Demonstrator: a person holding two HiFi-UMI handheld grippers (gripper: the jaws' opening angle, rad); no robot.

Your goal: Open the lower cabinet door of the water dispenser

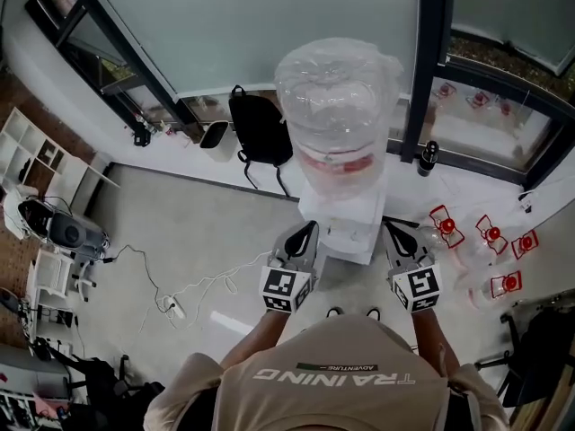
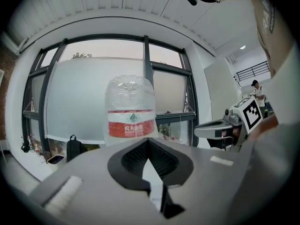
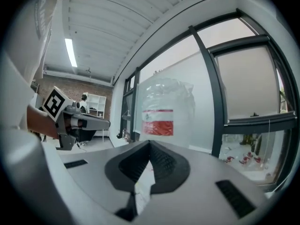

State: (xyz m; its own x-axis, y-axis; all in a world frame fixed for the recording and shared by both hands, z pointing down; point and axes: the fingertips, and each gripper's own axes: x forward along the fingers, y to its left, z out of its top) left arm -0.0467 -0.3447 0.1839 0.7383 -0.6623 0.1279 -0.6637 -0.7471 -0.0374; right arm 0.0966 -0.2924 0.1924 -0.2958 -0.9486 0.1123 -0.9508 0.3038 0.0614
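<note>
The water dispenser (image 1: pixel 344 225) stands straight ahead, white, with a big clear bottle (image 1: pixel 337 97) on top that has a red label. I see it from above, so its lower cabinet door is hidden. My left gripper (image 1: pixel 305 230) and right gripper (image 1: pixel 393 232) hover side by side just in front of it, at about its top. Both point at it and touch nothing. In the left gripper view the jaws meet at their tips (image 2: pixel 147 140) below the bottle (image 2: pixel 130 109). The right gripper view shows the same shut tips (image 3: pixel 150 143) before the bottle (image 3: pixel 161 114). Nothing is held.
A black backpack (image 1: pixel 260 131) and a white bin (image 1: pixel 214 138) stand by the glass wall behind the dispenser. Several empty red-capped bottles (image 1: pixel 490 236) lie on the floor to the right. Cables with a power strip (image 1: pixel 175 305) run at left, near shelves (image 1: pixel 27 146).
</note>
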